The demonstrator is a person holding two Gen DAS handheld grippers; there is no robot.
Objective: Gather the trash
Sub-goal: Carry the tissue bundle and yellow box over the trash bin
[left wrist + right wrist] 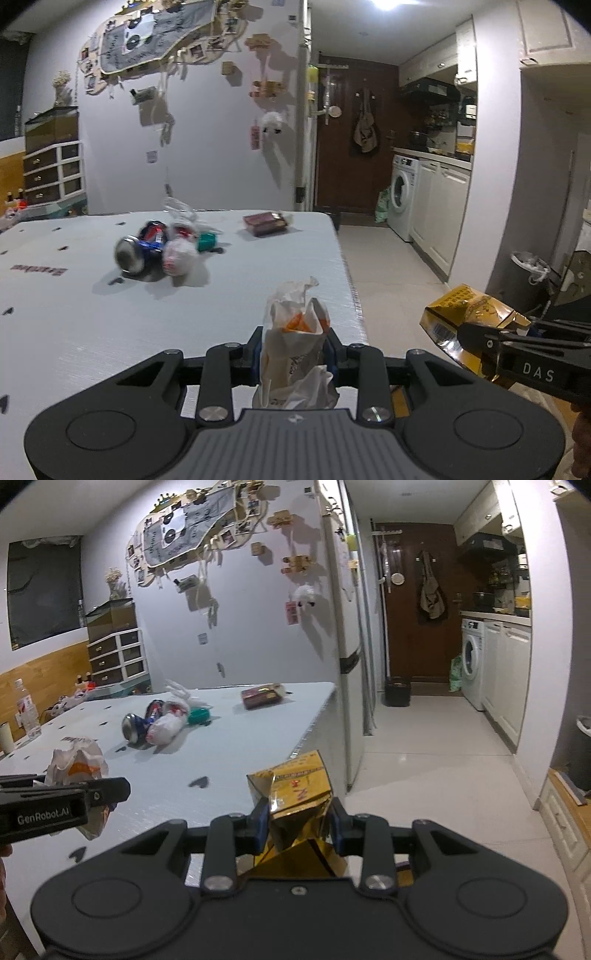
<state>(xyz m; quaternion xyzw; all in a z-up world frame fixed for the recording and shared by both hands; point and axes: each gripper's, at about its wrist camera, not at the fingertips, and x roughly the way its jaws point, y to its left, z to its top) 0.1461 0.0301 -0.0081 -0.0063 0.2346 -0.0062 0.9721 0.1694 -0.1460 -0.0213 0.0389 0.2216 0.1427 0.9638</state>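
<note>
My left gripper (294, 350) is shut on a crumpled white paper wrapper (293, 332) with orange print, held over the near right part of the white table (74, 325). My right gripper (298, 821) is shut on a crushed gold carton (295, 790) beside the table's right edge. Each gripper shows in the other's view: the carton (465, 310) at the right, the wrapper (77, 764) at the left. Farther back on the table (229, 746) lie a blue can (135, 727), a white plastic bag bundle (166, 725), a teal lid (198, 716) and a dark red box (260, 696).
A bin with a white liner (528, 280) stands on the floor at the right, by a wall corner. A fridge (347, 627) rises behind the table's far right corner. A washing machine (472, 661) and cabinets line the hallway. A water bottle (27, 709) stands at the far left.
</note>
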